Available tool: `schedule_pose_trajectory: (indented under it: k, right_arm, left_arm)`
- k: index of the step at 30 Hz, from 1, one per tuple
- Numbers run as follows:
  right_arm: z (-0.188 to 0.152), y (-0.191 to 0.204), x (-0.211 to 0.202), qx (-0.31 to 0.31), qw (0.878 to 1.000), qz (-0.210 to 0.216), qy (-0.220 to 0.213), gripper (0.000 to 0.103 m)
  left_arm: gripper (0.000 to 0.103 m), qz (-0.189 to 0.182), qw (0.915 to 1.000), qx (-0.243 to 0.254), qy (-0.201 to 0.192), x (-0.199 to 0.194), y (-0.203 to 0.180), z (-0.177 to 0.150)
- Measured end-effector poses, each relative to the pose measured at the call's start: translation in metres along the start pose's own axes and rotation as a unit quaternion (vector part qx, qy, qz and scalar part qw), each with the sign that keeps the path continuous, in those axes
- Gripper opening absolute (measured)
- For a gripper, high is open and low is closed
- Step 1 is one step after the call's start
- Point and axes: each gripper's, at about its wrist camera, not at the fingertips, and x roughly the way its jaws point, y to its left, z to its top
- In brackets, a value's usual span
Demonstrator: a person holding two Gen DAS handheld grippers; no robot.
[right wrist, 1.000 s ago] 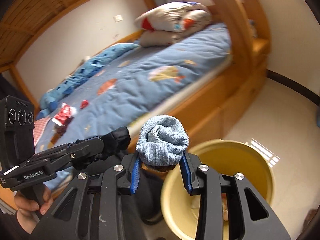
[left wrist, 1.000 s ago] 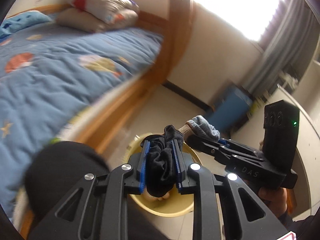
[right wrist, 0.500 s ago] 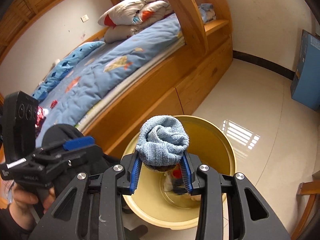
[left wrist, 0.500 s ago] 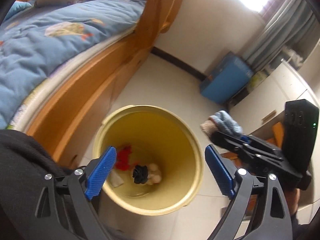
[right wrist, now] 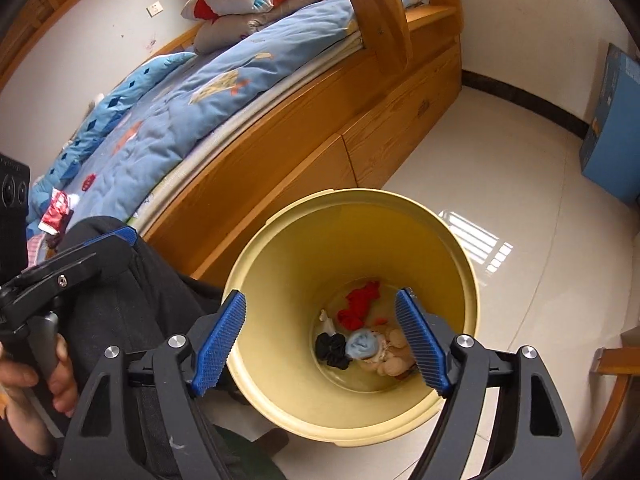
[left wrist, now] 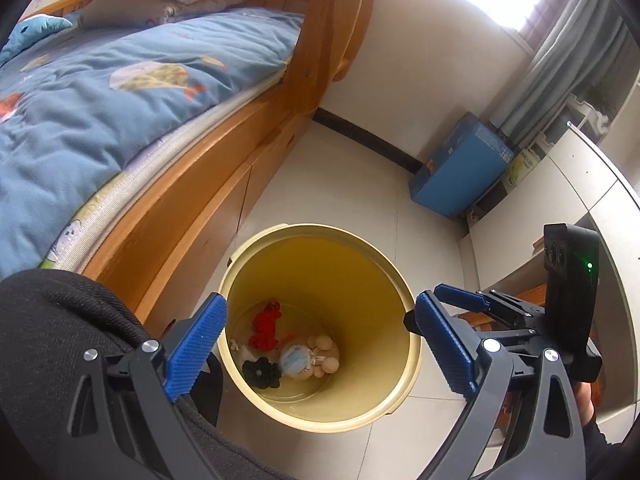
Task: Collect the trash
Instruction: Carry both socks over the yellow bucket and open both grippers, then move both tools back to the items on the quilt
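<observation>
Between my left gripper's (left wrist: 316,344) blue ribbed pads nothing is caught; its jaws stand wide and are opening over the round yellow plastic bin (left wrist: 400,292). My right gripper (right wrist: 320,336) hangs above the same bin (right wrist: 460,248), jaws spreading too, with nothing between them.

Down on the bin's floor lie the discards: a rolled light-blue sock (right wrist: 362,343), touching a crumpled black sock (right wrist: 332,350) on its left, a scrunched red cloth (right wrist: 360,304) farther back, and some pale beige rounded pieces (right wrist: 394,354) to the right, which I think are balled fabric, though the view is too small to be sure. From the left wrist the same heap shows: black sock (left wrist: 262,372), blue sock (left wrist: 294,358), red cloth (left wrist: 266,326).

Just beside the bin runs the wooden bed frame (right wrist: 320,120) with a blue printed quilt (left wrist: 100,92) on top. A blue cardboard box (left wrist: 460,168) leans at the wall, well apart, on the pale tiled floor (right wrist: 500,160).
</observation>
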Motion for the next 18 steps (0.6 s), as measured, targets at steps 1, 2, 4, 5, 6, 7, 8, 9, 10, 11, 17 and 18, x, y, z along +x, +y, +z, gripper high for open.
schedule_pose_trajectory:
  k: [1, 2, 4, 5, 6, 7, 8, 9, 10, 11, 17, 18]
  right_arm:
    - [0.000, 0.000, -0.001, 0.007, 1.000, 0.008, -0.002, 0.075]
    - [0.001, 0.000, -0.002, 0.010, 1.000, 0.015, -0.003, 0.075]
    - [0.002, 0.003, -0.003, 0.010, 1.000, 0.028, -0.010, 0.078]
    - [0.003, 0.006, -0.004, 0.008, 0.999, 0.031, -0.015, 0.078]
    - [0.004, 0.011, -0.005, 0.000, 0.999, 0.034, -0.022, 0.079]
    - [0.005, 0.017, -0.005, -0.007, 0.999, 0.036, -0.031, 0.080]
    - [0.007, 0.024, -0.006, -0.015, 0.998, 0.041, -0.039, 0.081]
    - [0.009, 0.029, -0.007, -0.019, 0.998, 0.045, -0.045, 0.083]
    - [0.012, 0.037, -0.008, -0.025, 0.997, 0.054, -0.052, 0.084]
    - [0.016, 0.045, -0.008, -0.032, 0.996, 0.064, -0.056, 0.084]
    - [0.036, 0.122, -0.005, -0.118, 0.983, 0.122, -0.071, 0.087]
    - [0.038, 0.133, -0.004, -0.127, 0.981, 0.132, -0.071, 0.087]
  left_arm:
    - [0.095, -0.002, 1.0000, 0.000, -0.002, -0.002, 0.000, 0.000]
    - [0.095, -0.002, 1.0000, 0.000, -0.004, -0.005, 0.001, 0.001]
    - [0.095, -0.005, 0.9999, 0.006, -0.012, -0.013, 0.002, 0.002]
    - [0.095, -0.002, 0.9998, 0.009, -0.020, -0.019, 0.003, 0.003]
    - [0.096, 0.005, 0.9994, 0.012, -0.032, -0.027, 0.004, 0.003]
    - [0.096, 0.013, 0.9988, 0.014, -0.045, -0.036, 0.006, 0.003]
    - [0.096, 0.020, 0.9979, 0.017, -0.058, -0.048, 0.008, 0.004]
    - [0.096, 0.028, 0.9969, 0.020, -0.071, -0.058, 0.011, 0.004]
    - [0.097, 0.040, 0.9954, 0.022, -0.085, -0.070, 0.013, 0.004]
    - [0.097, 0.058, 0.9926, 0.022, -0.105, -0.086, 0.018, 0.005]
    - [0.099, 0.138, 0.9759, 0.002, -0.169, -0.159, 0.056, -0.008]
    - [0.099, 0.151, 0.9729, -0.002, -0.175, -0.170, 0.064, -0.012]
